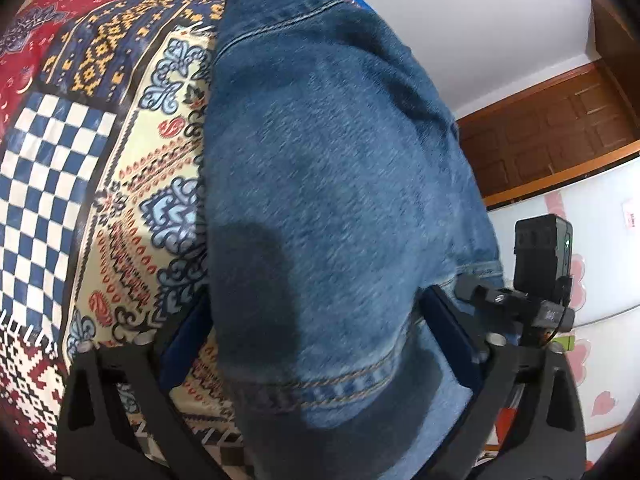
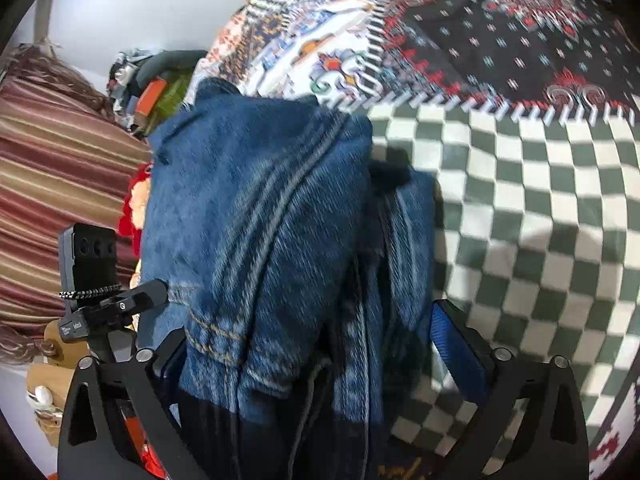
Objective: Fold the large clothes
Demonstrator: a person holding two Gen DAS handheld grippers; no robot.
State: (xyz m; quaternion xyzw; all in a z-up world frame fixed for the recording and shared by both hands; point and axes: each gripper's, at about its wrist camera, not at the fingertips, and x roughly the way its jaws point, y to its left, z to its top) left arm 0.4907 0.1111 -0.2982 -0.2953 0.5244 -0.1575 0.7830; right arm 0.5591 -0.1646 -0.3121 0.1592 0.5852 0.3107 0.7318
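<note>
Left gripper (image 1: pixel 320 360) clamps the hem of the denim jeans (image 1: pixel 328 184), raised above the patchwork bedspread (image 1: pixel 80 168); right gripper (image 2: pixel 316 364) grips bunched denim likewise. Recommend level, taut carry, lowering both edges together

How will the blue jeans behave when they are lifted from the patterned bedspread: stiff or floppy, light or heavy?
The jeans will probably sag rather than hold shape: they drape in folds between both tongs, left and right. They are likely rather heavy, given thick denim with doubled seams. Slipping seems unlikely, since the weave looks coarse.
</note>
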